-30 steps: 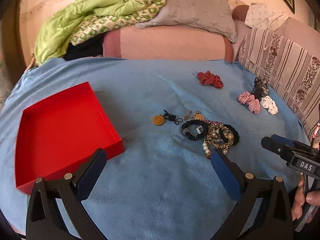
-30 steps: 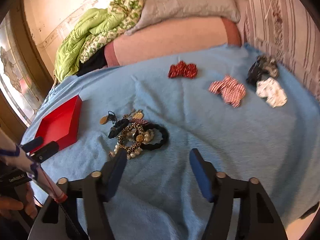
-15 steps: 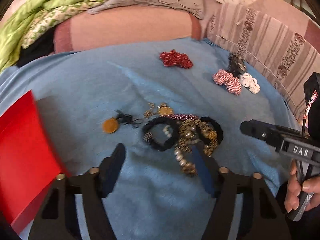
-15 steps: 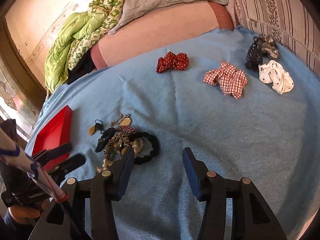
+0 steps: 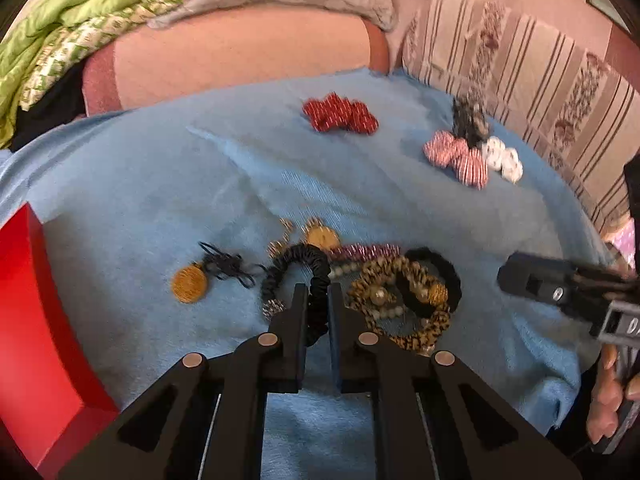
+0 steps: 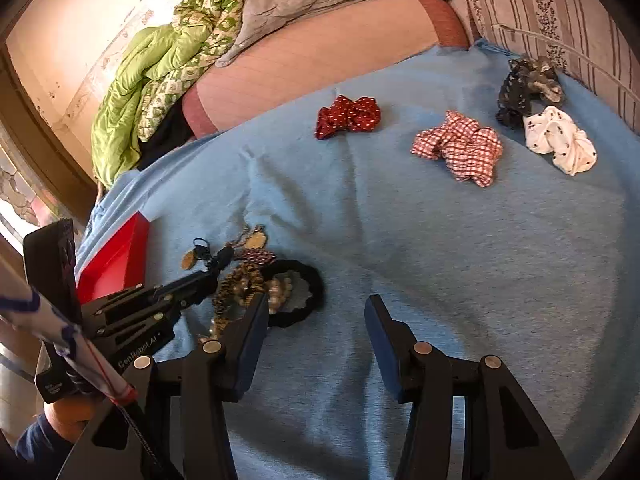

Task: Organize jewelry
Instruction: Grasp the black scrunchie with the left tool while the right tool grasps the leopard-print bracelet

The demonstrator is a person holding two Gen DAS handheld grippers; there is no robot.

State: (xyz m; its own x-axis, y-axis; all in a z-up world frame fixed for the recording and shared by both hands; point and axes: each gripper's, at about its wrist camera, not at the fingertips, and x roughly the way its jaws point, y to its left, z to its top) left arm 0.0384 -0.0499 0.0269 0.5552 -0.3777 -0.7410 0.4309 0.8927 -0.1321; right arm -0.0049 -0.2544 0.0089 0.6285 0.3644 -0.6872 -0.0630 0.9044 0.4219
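Observation:
A pile of jewelry lies on the blue bedspread (image 5: pixel 160 184): a black ruffled hair tie (image 5: pixel 298 266), a leopard-print bracelet (image 5: pixel 400 280), a black band (image 5: pixel 444 272), pearl beads (image 5: pixel 384 312) and gold pendants (image 5: pixel 189 283). My left gripper (image 5: pixel 318 292) is shut on the near side of the black hair tie. It shows at the left of the right wrist view (image 6: pixel 200 280). My right gripper (image 6: pixel 316 312) is open and empty above the bedspread, right of the pile (image 6: pixel 256 280). A red tray (image 5: pixel 36 320) sits at the left.
Several fabric scrunchies lie further back: a red dotted one (image 6: pixel 348 118), a red checked one (image 6: pixel 460 148), a white one (image 6: pixel 560 144) and a dark one (image 6: pixel 524 88). Pillows (image 5: pixel 240 48) and a green quilt (image 6: pixel 152 92) line the back. A striped cushion (image 5: pixel 540 80) stands at the right.
My left gripper moved forward to the pile and closed on the black hair tie. My right gripper moved slightly forward and stayed open.

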